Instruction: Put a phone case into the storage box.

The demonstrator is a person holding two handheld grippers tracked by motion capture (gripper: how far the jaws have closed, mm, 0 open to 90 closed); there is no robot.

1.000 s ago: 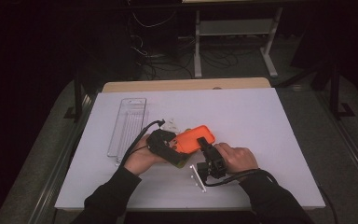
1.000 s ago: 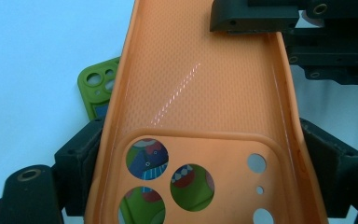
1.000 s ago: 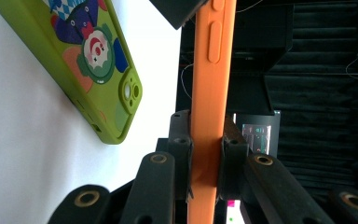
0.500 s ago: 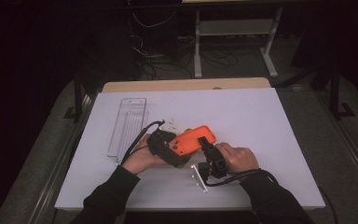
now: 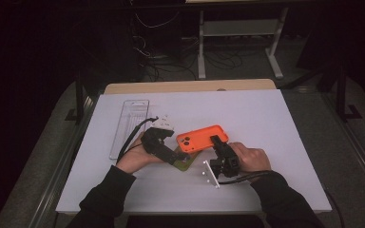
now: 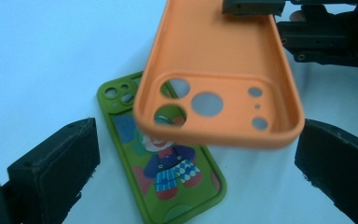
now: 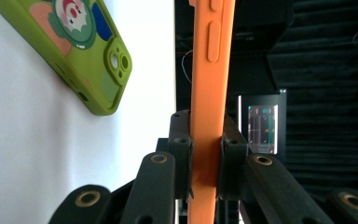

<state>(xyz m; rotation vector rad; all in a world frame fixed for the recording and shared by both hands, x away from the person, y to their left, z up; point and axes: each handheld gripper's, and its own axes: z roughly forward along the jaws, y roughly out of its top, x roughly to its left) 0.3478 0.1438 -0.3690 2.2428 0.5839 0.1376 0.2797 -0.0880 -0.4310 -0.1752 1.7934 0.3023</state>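
Right gripper [image 5: 217,142] has jaws clamped on one end of orange case [image 5: 202,138], case lifted off desk [image 5: 266,118], hollow side down. Left gripper [image 5: 179,157] has jaws spread wide, nothing between them, camera end of orange case hanging just above the gap. Green case [image 6: 161,154] flat on desk near front edge, cartoon figure up, under orange case. Clear tray [image 5: 129,127] toward left edge.

Table [image 5: 275,128]: white top, bare on its right half.
Clear tray [image 5: 129,124]: 1, flat on the table's left part, long side running away from the person.
Wooden board [image 5: 190,87]: along the table's far edge.
Cables [image 5: 158,53]: on the dark floor beyond.
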